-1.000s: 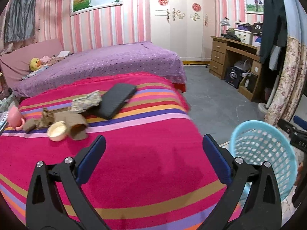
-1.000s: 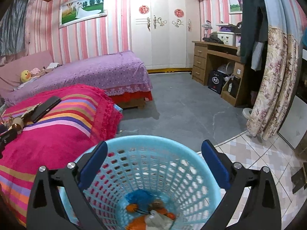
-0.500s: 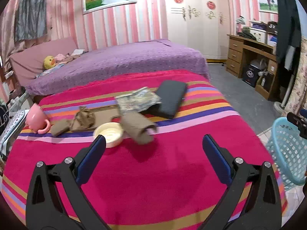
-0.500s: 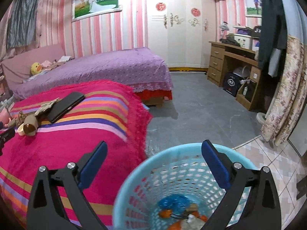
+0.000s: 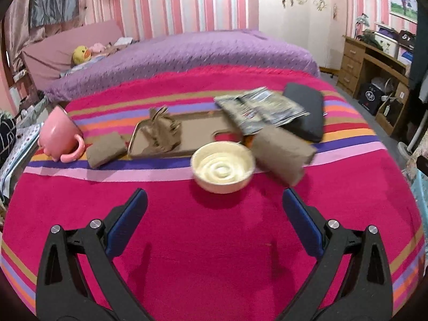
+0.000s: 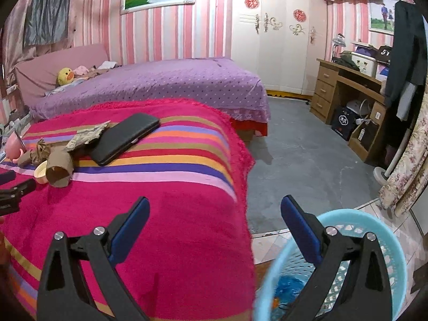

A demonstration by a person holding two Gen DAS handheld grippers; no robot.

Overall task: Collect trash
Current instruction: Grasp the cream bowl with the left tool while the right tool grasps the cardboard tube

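Trash lies on the striped red bedspread (image 5: 214, 240): a cream bowl (image 5: 222, 166), a brown cardboard tube (image 5: 282, 155), crumpled brown paper (image 5: 163, 131), a flat brown piece (image 5: 105, 149) and a crinkled foil wrapper (image 5: 260, 107). My left gripper (image 5: 214, 208) is open and empty, just short of the bowl. My right gripper (image 6: 212, 214) is open and empty over the bed's near corner. The blue mesh basket (image 6: 374, 227) stands on the floor at lower right with some trash inside. The tube (image 6: 60, 169) and the bowl (image 6: 41, 172) also show in the right wrist view.
A pink mug (image 5: 57, 133) lies tipped at the left. A brown tray (image 5: 192, 131) and a black case (image 5: 305, 109) lie among the trash. A purple bed (image 6: 160, 85) stands behind, a wooden desk (image 6: 347, 93) at the right, grey floor (image 6: 307, 155) between them.
My left gripper has swung left and moved in toward the bowl and the trash. My right gripper has drawn back from over the basket toward the bed; the basket now sits at lower right.
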